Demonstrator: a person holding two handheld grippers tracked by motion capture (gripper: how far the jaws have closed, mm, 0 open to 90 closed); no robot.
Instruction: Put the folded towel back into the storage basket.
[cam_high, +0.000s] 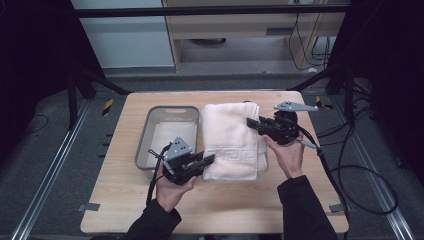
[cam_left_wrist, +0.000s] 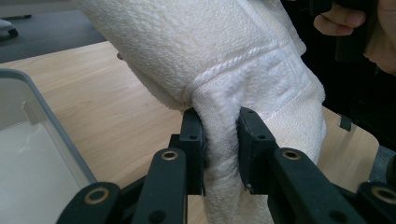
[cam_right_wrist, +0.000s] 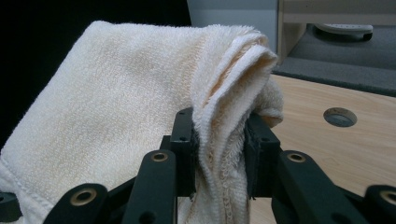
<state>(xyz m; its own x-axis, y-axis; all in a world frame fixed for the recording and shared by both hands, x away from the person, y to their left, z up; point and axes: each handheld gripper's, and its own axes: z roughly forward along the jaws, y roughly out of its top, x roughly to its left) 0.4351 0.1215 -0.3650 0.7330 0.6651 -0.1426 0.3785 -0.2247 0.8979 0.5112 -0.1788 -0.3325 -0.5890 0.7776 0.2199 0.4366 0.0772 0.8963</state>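
Left gripper (cam_high: 210, 159) at 7 o'clock of table (cam_high: 125, 200), jaws pinching near-left corner of folded cream towel (cam_high: 232, 140). Right gripper (cam_high: 252, 123) at 2 o'clock, jaws clamped on towel's right edge. Towel at table centre, just beside grey bin (cam_high: 145, 137) lying at its 9 o'clock.

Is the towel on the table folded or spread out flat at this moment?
Folded. The towel lies as a thick layered rectangle beside the grey bin, and both gripper views show several stacked layers pinched between the jaws.
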